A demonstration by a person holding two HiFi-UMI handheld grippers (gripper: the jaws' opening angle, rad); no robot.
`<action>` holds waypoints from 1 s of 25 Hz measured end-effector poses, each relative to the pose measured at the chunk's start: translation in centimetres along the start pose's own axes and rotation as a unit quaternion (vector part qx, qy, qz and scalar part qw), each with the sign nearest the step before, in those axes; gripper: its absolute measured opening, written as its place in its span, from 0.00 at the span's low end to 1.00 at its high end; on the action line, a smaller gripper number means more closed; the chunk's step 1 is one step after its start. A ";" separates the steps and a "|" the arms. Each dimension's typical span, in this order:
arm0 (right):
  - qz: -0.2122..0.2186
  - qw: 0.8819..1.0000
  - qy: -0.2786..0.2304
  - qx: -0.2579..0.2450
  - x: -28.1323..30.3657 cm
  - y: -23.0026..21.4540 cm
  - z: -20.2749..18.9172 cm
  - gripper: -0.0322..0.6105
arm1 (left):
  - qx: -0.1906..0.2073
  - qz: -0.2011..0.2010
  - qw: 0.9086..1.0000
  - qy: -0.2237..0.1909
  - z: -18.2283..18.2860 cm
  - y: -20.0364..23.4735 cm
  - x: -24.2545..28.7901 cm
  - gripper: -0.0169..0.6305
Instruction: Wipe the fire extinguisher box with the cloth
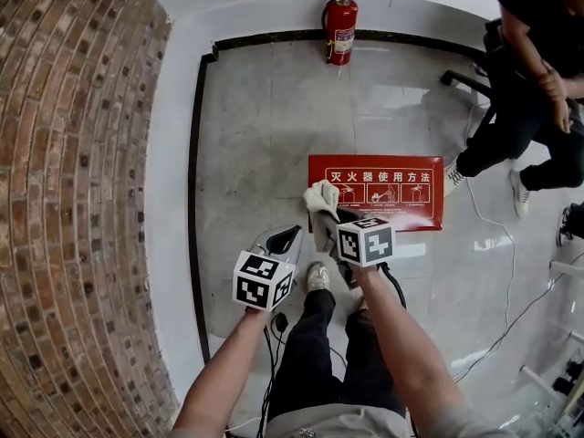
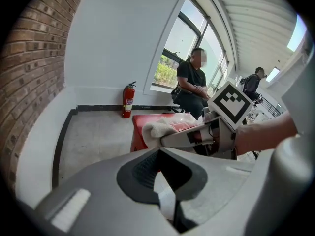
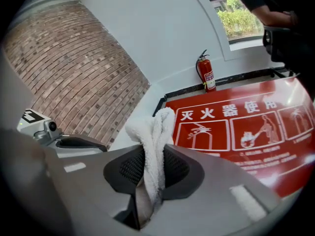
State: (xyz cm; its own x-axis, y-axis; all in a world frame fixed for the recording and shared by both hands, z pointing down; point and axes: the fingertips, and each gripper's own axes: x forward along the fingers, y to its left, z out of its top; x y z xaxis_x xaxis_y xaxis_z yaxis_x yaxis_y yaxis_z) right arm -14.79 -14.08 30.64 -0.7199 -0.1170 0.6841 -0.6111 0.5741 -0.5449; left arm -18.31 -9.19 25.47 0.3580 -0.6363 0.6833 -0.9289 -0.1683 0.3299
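Head view: the red fire extinguisher box (image 1: 375, 190) is lying flat on the floor, label side up. The right claw (image 1: 325, 219) is at its near left corner with a white cloth (image 1: 321, 195). The left claw (image 1: 281, 241) hangs just beside it, off the box. A fire extinguisher (image 1: 340, 28) stands by the far wall.

Left gripper view: the left claw is pressed together with nothing in it.

Right gripper view: the right claw is pinching the cloth, which sticks up in a fold. The box sits right behind it.

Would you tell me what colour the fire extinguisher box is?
The box is red with white print; right gripper view.
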 end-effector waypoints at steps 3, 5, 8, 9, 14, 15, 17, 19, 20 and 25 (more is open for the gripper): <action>-0.026 1.000 -0.006 0.010 -2.9 -4.1 -0.8 0.20 | 0.012 -0.013 1.000 0.002 -0.1 -2.9 1.8 0.03; -0.040 0.999 -0.013 0.020 -5.2 -7.4 -1.8 0.20 | 0.026 -0.022 0.999 0.002 0.0 -5.3 3.1 0.03; -0.052 0.998 -0.030 0.028 -8.9 -11.8 -2.8 0.20 | 0.035 -0.031 0.999 -0.006 0.3 -9.2 5.0 0.03; -0.059 0.997 -0.034 0.028 -10.1 -13.2 -3.1 0.20 | 0.037 -0.033 0.999 -0.008 0.2 -10.4 5.5 0.03; -0.097 0.994 -0.047 0.030 -15.7 -19.0 -4.5 0.20 | 0.034 -0.044 0.998 -0.012 -1.0 -16.1 7.1 0.03; -0.103 0.993 -0.050 0.030 -16.7 -19.9 -4.7 0.20 | 0.034 -0.048 0.998 -0.014 -1.1 -16.9 7.2 0.03; -0.116 0.991 -0.060 0.032 -18.4 -21.5 -5.1 0.20 | 0.037 -0.056 0.998 -0.018 -1.4 -18.3 7.6 0.03; -0.137 0.987 -0.077 0.037 -19.9 -22.9 -5.3 0.20 | 0.040 -0.062 0.997 -0.022 -1.7 -19.0 7.8 0.03; -0.153 0.983 -0.088 0.040 -20.6 -23.5 -5.5 0.20 | 0.042 -0.064 0.997 -0.024 -2.0 -19.0 7.8 0.03; -0.254 0.956 -0.139 0.034 -23.8 -25.3 -7.5 0.20 | 0.086 -0.081 0.993 -0.011 -5.7 -17.8 8.1 0.03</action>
State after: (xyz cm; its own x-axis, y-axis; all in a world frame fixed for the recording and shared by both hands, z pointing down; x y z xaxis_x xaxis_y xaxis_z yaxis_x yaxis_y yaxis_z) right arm 20.32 -19.75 31.78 -0.3777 -0.5832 0.7191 -0.9188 0.3323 -0.2131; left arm 1.66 -7.08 28.87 0.5033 -0.6064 0.6156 -0.8626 -0.3947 0.3164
